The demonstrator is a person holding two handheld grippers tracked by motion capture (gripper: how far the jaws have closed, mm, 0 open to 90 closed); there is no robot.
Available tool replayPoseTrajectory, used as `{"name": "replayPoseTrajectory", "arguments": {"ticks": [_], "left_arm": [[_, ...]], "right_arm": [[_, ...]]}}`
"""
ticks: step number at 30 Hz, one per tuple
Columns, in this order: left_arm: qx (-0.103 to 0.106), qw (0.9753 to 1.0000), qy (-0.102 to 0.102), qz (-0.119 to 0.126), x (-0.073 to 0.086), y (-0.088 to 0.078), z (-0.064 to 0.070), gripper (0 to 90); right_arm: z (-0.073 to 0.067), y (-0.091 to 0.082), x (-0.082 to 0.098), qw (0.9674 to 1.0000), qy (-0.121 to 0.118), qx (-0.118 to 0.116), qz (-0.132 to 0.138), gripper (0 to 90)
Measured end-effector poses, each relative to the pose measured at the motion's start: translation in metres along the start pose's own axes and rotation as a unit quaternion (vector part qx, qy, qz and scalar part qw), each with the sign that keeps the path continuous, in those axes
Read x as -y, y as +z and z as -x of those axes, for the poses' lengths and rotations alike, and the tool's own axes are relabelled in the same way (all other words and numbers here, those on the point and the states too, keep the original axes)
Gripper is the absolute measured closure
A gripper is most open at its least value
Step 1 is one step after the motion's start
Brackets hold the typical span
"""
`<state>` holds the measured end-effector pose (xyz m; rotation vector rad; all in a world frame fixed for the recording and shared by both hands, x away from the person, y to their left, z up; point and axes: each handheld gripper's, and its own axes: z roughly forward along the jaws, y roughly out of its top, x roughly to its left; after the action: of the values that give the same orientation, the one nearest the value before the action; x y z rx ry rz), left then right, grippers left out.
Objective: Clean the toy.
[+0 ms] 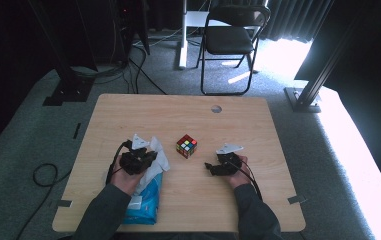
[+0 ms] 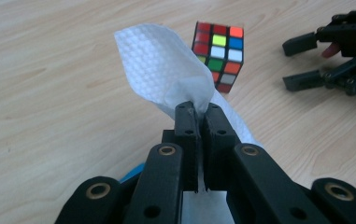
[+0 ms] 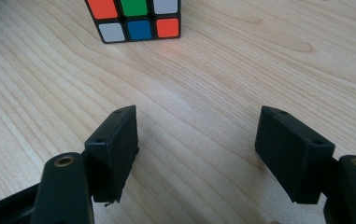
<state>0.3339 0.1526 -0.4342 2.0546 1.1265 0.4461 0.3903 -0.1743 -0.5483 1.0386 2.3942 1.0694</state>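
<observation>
From above I see my left gripper (image 1: 145, 156) over the blue pack (image 1: 148, 197) near the table's (image 1: 128, 107) front-left edge. Its own view shows the jaws pinched on a white wipe (image 2: 159, 70). My right gripper (image 3: 196, 154) rests with jaws apart, bare wood between them, the cube (image 3: 136, 18) just ahead. The far half lies open.

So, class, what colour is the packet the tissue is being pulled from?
Blue. The packet shows best in the high view, beneath the white tissue.
</observation>
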Motion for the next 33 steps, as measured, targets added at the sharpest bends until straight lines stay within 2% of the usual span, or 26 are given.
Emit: {"name": "replayPoseTrajectory", "arguments": {"ticks": [10,22,28,33], "left_arm": [[0.005,0.9997,0.009,0.021,-0.022,0.002,0.001,86.5],[0.009,0.9994,0.006,0.034,-0.029,0.011,-0.008,86.3],[0.011,0.9994,0.004,0.032,-0.027,0.015,-0.010,86.2],[0.013,0.9991,0.001,0.041,-0.035,0.014,-0.012,86.2]], "right_arm": [[0.000,0.000,0.000,1.0000,-0.001,0.000,0.000,29.7],[0.000,0.000,0.000,1.0000,0.000,0.000,0.000,29.7],[0.000,0.000,0.000,1.0000,0.001,0.000,0.000,29.7],[0.000,0.000,0.000,1.0000,0.000,0.000,0.000,29.7]]}}
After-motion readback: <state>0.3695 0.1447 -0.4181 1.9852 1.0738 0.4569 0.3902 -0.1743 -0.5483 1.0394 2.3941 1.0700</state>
